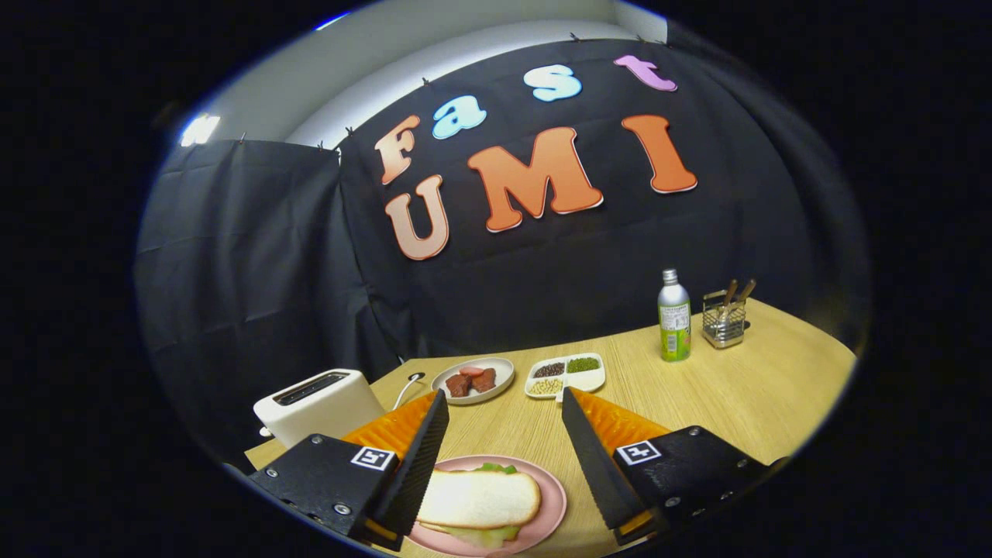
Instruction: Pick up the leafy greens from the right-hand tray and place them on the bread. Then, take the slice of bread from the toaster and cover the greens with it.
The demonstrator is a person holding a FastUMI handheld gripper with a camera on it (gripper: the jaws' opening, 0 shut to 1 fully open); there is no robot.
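Gripper view: gripper (504, 407) spread wide and empty above the pink plate (552, 496) at the table's near edge, bread (479, 498) already capping the greens (496, 468) peeking out beneath, toaster (319, 403) at the left edge, apparently emptied.
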